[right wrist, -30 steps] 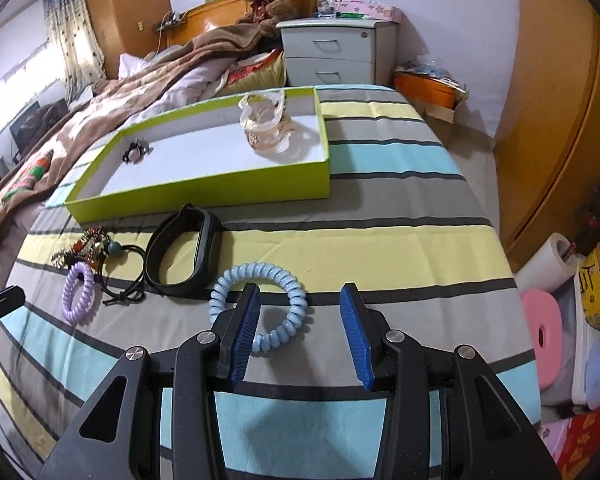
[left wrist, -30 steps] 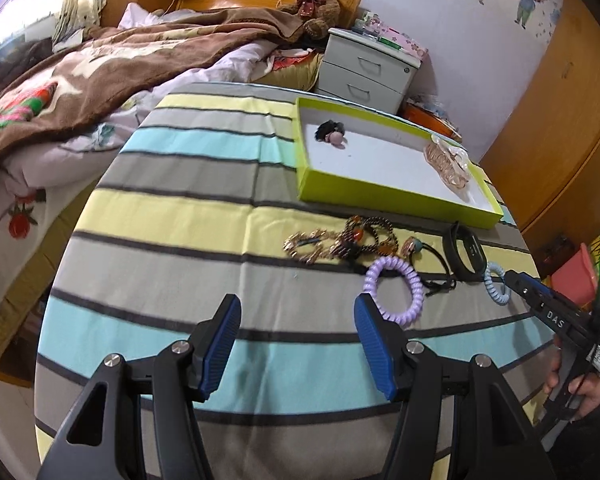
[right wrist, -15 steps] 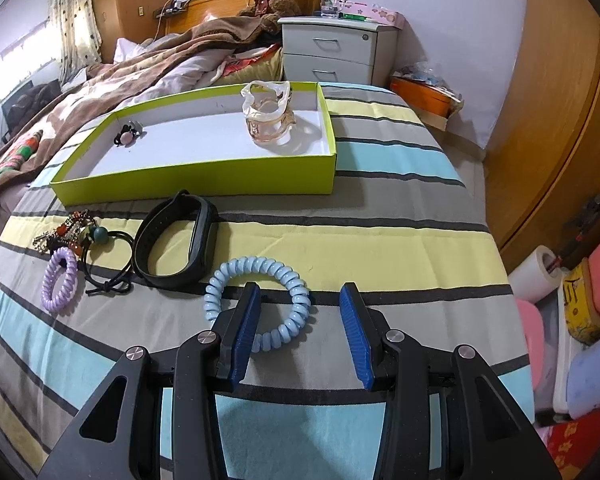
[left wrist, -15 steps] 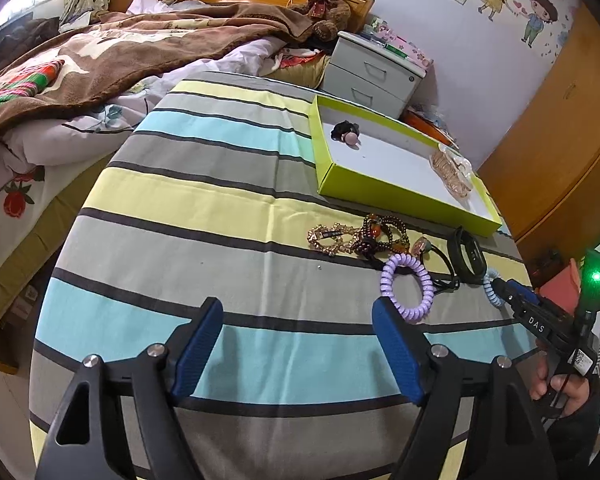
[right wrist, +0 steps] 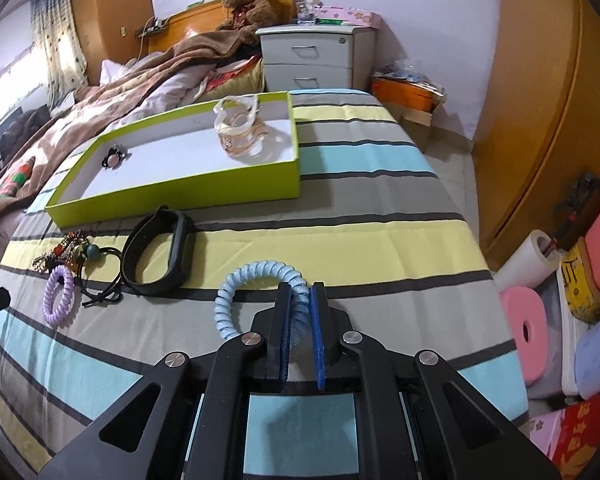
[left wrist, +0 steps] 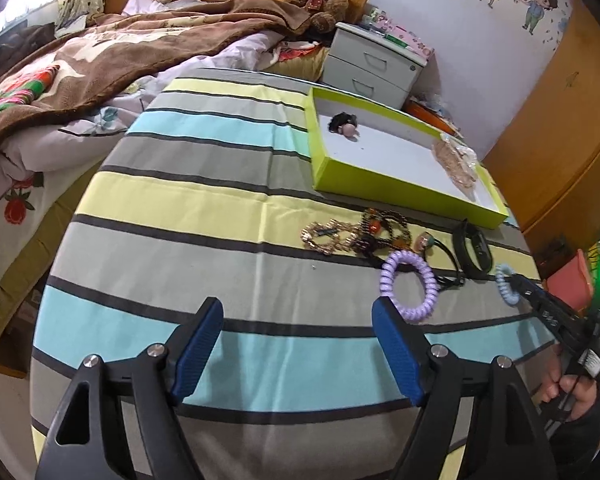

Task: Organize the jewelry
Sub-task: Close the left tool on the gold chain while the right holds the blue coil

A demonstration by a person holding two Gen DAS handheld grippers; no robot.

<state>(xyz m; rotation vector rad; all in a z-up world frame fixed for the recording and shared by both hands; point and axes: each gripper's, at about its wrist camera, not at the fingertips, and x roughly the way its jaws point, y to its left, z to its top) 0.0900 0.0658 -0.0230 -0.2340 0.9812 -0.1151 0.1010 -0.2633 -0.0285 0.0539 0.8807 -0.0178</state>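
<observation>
**One coil band gripped, five pieces left on the cloth**

Right gripper (right wrist: pixel 299 300): jaws drawn in close, pinching the near side of the light blue coil band (right wrist: pixel 236 280). The rest of the loop lies on the striped cloth (right wrist: pixel 380 248); whether the pinched part has lifted off the cloth I cannot tell. From the left wrist view the same band (left wrist: pixel 505 289) shows at the tip of the right gripper.

Left gripper (left wrist: pixel 298 322): jaws spread wide, holding nothing, hovering over the cloth short of the purple coil band (left wrist: pixel 409 289).

Green tray (right wrist: pixel 180 196): beyond the loose pieces, white floor. Already in it are a small black-and-pink piece (right wrist: pixel 114 156) near the far-left corner and a heap of pale bangles (right wrist: pixel 242 130) at the right end.

On the cloth between grippers and tray: black wristband (right wrist: pixel 158 256), black cord with beads (right wrist: pixel 100 276), dark bead bracelet (left wrist: pixel 384 226), gold chain bracelet (left wrist: pixel 328 236), purple coil band.

Step in hand, as judged: grasp of the blue coil band, just made. Pieces sorted: a minority.

Next move calls for: lift clear of the black wristband just beside it, carry forward over the tray's near wall, set down on bare white floor between the two pieces there, open. The coil is springy and may slip or stretch, so keep the pinch firm.
</observation>
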